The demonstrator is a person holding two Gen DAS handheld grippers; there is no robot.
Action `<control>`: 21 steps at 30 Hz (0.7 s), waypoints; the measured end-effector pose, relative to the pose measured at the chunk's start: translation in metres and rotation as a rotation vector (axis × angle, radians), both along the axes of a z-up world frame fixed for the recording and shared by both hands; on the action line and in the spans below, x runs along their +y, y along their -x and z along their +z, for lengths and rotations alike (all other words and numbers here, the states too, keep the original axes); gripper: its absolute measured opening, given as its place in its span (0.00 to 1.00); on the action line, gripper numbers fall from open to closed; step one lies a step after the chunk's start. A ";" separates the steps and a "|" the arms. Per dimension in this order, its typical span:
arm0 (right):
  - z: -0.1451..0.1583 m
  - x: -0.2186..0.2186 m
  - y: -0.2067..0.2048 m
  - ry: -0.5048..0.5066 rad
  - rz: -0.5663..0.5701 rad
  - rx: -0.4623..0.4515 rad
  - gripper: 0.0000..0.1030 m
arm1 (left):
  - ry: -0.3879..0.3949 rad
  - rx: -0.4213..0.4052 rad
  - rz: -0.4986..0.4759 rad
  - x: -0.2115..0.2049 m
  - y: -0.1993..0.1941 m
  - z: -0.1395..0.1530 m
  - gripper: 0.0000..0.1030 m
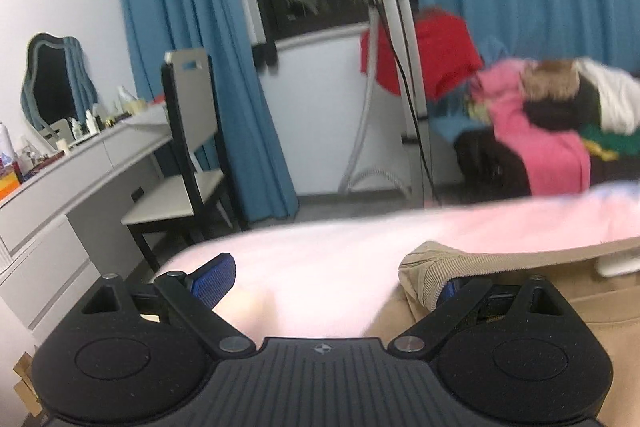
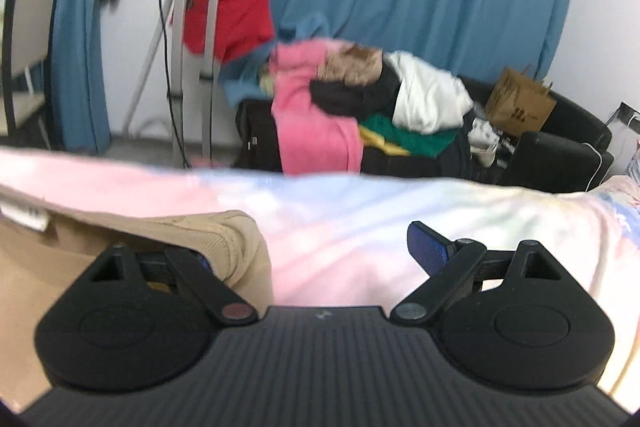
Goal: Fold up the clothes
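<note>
A tan corduroy garment [image 1: 500, 287] lies on a pale pink bed cover [image 1: 320, 259]. In the left wrist view its folded corner [image 1: 424, 267] drapes over my right finger, which is mostly hidden. My left gripper [image 1: 332, 283] is open, low over the bed. In the right wrist view the same tan garment [image 2: 80, 259] lies at the left, its corner [image 2: 240, 239] covering my left finger. My right gripper [image 2: 316, 255] is open, with the blue pad of the right finger [image 2: 426, 247] bare over the bed cover [image 2: 360, 211].
A pile of clothes [image 2: 340, 107] in pink, black, white and green lies on a dark sofa beyond the bed. A garment steamer stand [image 1: 396, 67] with a red garment stands by the blue curtains. A chair [image 1: 188, 147] and a grey dresser [image 1: 60, 187] are at the left.
</note>
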State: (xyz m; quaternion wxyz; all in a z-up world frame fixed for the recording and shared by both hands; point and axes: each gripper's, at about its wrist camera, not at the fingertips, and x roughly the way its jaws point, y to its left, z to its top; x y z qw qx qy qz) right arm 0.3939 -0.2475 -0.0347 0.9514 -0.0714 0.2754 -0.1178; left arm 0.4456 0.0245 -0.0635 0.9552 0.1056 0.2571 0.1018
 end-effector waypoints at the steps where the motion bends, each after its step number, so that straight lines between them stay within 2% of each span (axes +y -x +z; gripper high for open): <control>1: -0.006 0.002 -0.003 0.007 0.013 0.024 0.88 | -0.014 0.018 -0.003 -0.003 -0.002 -0.005 0.93; 3: -0.008 0.007 -0.008 0.015 0.072 0.099 0.88 | -0.065 0.058 -0.035 -0.011 -0.004 -0.012 0.93; 5: -0.008 0.019 -0.010 0.056 0.139 0.161 0.88 | -0.167 0.106 -0.086 -0.023 -0.004 -0.014 0.94; 8: 0.005 0.038 -0.003 0.089 0.244 0.163 0.88 | -0.279 0.124 -0.177 -0.038 0.002 -0.011 0.95; 10: 0.018 0.046 0.005 0.053 0.297 0.134 0.88 | -0.297 0.112 -0.238 -0.044 0.011 -0.002 0.99; 14: 0.047 0.052 0.032 -0.087 0.333 0.060 0.88 | -0.219 0.082 -0.338 -0.044 0.038 0.025 0.99; 17: 0.062 0.048 0.065 -0.192 0.320 -0.012 0.88 | -0.082 0.044 -0.351 -0.032 0.074 0.048 1.00; 18: 0.065 0.046 0.079 -0.221 0.305 -0.031 0.88 | -0.015 0.025 -0.352 -0.023 0.091 0.055 1.00; 21: 0.073 0.036 0.125 -0.301 0.263 -0.077 0.88 | 0.113 -0.038 -0.353 0.002 0.146 0.068 1.00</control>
